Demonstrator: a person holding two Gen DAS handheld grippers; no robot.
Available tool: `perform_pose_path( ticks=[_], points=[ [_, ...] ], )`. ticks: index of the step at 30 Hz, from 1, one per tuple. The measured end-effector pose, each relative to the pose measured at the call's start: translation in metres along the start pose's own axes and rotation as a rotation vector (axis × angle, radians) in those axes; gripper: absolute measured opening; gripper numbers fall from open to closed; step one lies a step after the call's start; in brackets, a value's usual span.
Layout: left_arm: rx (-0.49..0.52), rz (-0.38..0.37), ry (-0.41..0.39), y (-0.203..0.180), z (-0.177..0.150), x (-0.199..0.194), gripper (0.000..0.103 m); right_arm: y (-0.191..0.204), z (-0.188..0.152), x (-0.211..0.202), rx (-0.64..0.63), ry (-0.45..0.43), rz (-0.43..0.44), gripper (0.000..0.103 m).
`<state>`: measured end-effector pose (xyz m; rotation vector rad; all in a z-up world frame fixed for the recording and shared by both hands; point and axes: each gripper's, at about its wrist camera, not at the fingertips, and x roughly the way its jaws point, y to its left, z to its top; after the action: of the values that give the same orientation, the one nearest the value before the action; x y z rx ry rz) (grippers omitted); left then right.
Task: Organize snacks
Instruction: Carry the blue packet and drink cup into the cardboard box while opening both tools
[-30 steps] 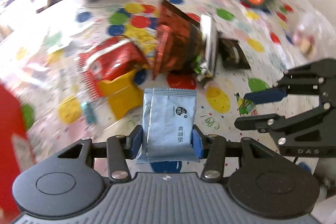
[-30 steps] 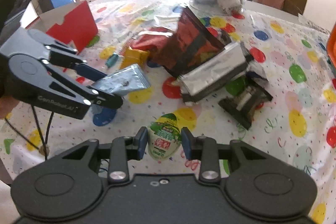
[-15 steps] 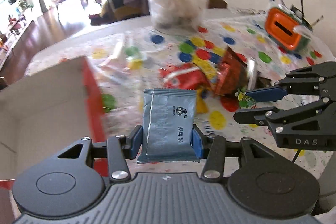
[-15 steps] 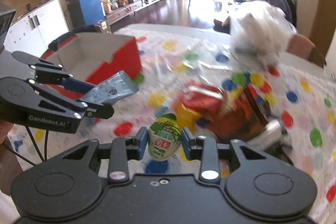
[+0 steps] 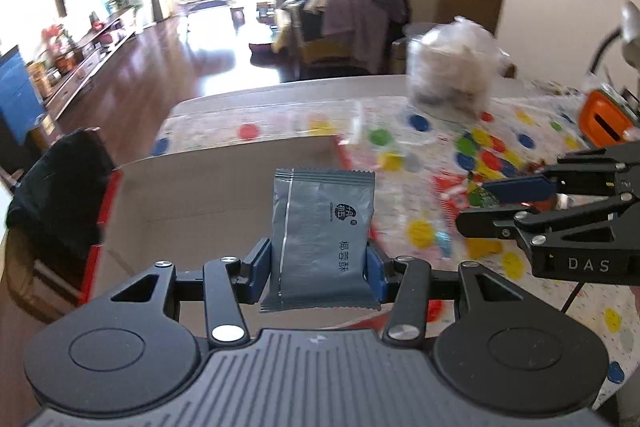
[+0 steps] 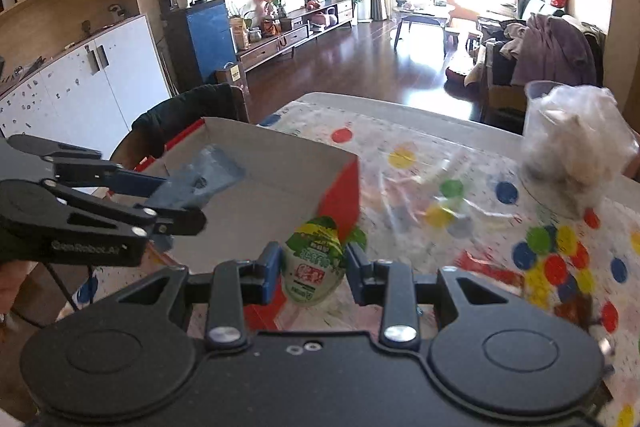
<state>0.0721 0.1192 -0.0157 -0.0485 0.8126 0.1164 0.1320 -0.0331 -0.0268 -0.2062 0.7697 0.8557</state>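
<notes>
Your left gripper (image 5: 318, 269) is clamped on a grey-blue snack packet (image 5: 322, 239), its blue pads pressing the packet's two side edges. The packet stands upright at the centre of the left wrist view, its top edge crimped, with the open cardboard box (image 5: 224, 195) behind it — red outside, pale inside. The box fills the middle left of that frame and sits on the table (image 5: 500, 143) with its spotted cloth.

Your right gripper (image 6: 312, 265) is closed on a small green-and-white pouch (image 6: 314, 261) with a red label, held narrow end up at the lower centre of the right wrist view. The pouch sits in front of the box's near red corner (image 6: 340, 195).

In the right wrist view the left gripper enters from the left edge, and the packet (image 6: 200, 179) it carries is over the box's open interior — blurred, so its height above the floor of the box cannot be told. In the left wrist view the right gripper (image 5: 508, 203) reaches in from the right edge, over the cloth beside the box.

A clear tub of white stuff (image 6: 576, 143) stands at the right of the frame, and loose red wrappers (image 5: 456, 187) lie on the cloth.
</notes>
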Motion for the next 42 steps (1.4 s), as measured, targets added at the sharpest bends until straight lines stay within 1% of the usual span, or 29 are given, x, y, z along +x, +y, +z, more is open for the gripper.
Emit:
perform_pose_path(
  ticks=[4, 9, 13, 17, 22, 25, 31, 36, 42],
  points=[
    [-0.027, 0.039, 0.006, 0.033, 0.001, 0.004, 0.048, 0.016, 0.015, 0.026, -0.007, 0.022, 0.011, 0.033],
    [-0.054, 0.081, 0.038, 0.070, 0.004, 0.019, 0.048, 0.040, 0.029, 0.059, -0.034, 0.061, 0.013, 0.033],
    [-0.079, 0.099, 0.082, 0.097, 0.006, 0.037, 0.048, 0.052, 0.038, 0.091, -0.025, 0.110, 0.010, 0.033],
    [-0.071, 0.109, 0.125, 0.113, 0.007, 0.055, 0.048, 0.057, 0.046, 0.120, -0.017, 0.150, 0.002, 0.033],
    [-0.057, 0.118, 0.180, 0.122, 0.006, 0.076, 0.048, 0.066, 0.044, 0.147, -0.034, 0.215, -0.007, 0.033],
    [-0.038, 0.110, 0.217, 0.124, 0.002, 0.088, 0.048, 0.071, 0.040, 0.161, -0.043, 0.251, -0.012, 0.033],
    [0.033, 0.098, 0.285, 0.115, -0.009, 0.104, 0.048, 0.077, 0.027, 0.179, -0.071, 0.317, -0.019, 0.034],
    [0.049, 0.094, 0.311, 0.113, -0.014, 0.109, 0.048, 0.077, 0.021, 0.181, -0.070, 0.334, -0.020, 0.034],
    [0.048, 0.085, 0.310, 0.112, -0.019, 0.104, 0.049, 0.080, 0.021, 0.177, -0.074, 0.325, -0.023, 0.037]
  ],
)
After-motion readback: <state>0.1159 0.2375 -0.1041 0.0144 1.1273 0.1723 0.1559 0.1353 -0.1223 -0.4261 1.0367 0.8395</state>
